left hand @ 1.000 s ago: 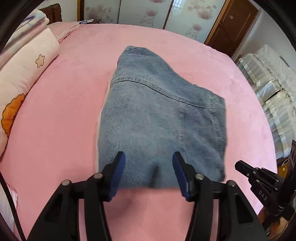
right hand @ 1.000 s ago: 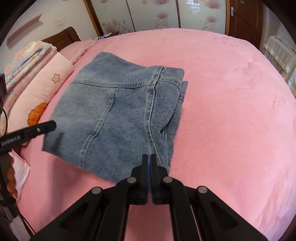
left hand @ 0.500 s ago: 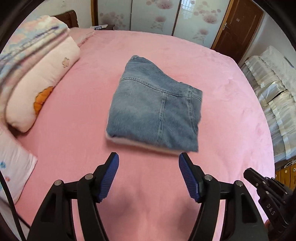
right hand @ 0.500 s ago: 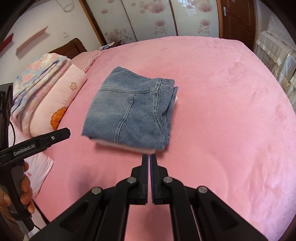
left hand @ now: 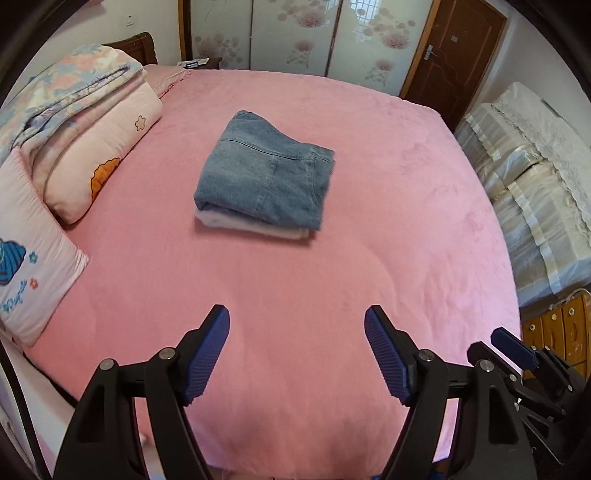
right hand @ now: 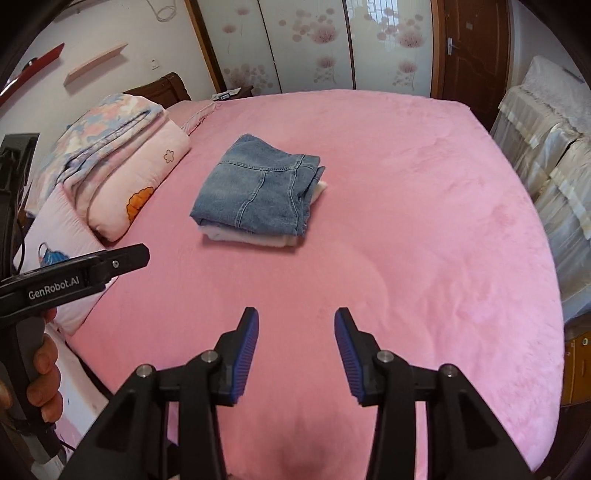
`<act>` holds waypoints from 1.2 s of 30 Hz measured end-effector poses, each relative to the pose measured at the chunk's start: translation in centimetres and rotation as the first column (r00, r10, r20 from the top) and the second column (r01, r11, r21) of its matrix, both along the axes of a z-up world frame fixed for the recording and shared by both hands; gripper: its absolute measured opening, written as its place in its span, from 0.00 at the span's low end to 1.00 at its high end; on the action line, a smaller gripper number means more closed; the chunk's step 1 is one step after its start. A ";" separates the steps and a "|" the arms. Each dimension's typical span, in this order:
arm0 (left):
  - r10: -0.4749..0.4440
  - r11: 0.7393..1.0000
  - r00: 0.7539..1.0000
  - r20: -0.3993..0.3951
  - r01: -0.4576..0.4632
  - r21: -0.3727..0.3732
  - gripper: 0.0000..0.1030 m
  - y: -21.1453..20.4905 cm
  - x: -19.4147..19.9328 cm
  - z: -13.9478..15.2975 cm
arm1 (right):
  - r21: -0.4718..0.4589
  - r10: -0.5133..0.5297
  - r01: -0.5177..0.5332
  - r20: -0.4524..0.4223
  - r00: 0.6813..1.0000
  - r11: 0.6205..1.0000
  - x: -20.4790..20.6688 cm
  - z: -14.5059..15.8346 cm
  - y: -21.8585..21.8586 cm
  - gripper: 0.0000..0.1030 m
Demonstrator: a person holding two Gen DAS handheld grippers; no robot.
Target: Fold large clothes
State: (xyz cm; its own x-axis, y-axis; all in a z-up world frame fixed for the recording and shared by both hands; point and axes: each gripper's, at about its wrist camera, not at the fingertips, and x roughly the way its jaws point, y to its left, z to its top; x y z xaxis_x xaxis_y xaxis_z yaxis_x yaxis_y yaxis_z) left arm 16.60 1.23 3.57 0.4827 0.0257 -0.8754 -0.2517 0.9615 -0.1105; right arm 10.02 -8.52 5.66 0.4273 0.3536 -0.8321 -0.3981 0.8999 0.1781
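Observation:
Folded blue jeans (left hand: 264,177) lie in a neat square on top of a folded white garment (left hand: 251,226) in the middle of the pink bed (left hand: 295,280). They also show in the right wrist view (right hand: 258,194), with the white garment (right hand: 251,236) under them. My left gripper (left hand: 297,325) is open and empty, well back from the stack near the bed's front edge. My right gripper (right hand: 296,325) is open and empty, also far back from the stack. Neither touches the clothes.
Folded quilts and pillows (left hand: 85,147) are piled along the bed's left side. A covered sofa (left hand: 524,177) stands to the right, a wooden cabinet (left hand: 554,328) below it. Wardrobe doors (left hand: 295,33) and a brown door (left hand: 454,55) lie behind the bed.
Both grippers have pulled back from the folded jeans toward the bed's front edge. The right gripper, shut before, has opened. The left stayed open. The jeans stay where they lay.

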 end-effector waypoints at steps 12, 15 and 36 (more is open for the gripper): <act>-0.015 0.997 0.999 -0.035 0.018 0.077 0.91 -7.8 -7.6 0.8 | 0.046 -0.099 0.096 0.059 0.993 0.994 -5.5 2.9 -6.5 0.68; -0.014 0.996 0.999 -0.028 0.016 0.083 0.91 -8.8 -8.2 1.1 | 0.031 -0.092 0.090 0.056 0.994 0.995 -5.9 2.8 -7.1 0.68; -0.050 0.993 0.998 -0.033 0.053 0.109 0.91 -12.6 -7.6 1.4 | 0.004 -0.137 0.137 0.009 0.990 0.991 -6.2 1.6 -10.7 0.68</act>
State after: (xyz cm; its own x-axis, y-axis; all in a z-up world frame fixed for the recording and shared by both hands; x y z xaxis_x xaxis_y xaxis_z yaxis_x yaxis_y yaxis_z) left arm 9.00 -11.38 4.94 0.4595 0.0983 -0.8827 -0.2030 0.9792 0.0034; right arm 3.82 -19.23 7.24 0.4800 0.2939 -0.8266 -0.2726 0.9455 0.1779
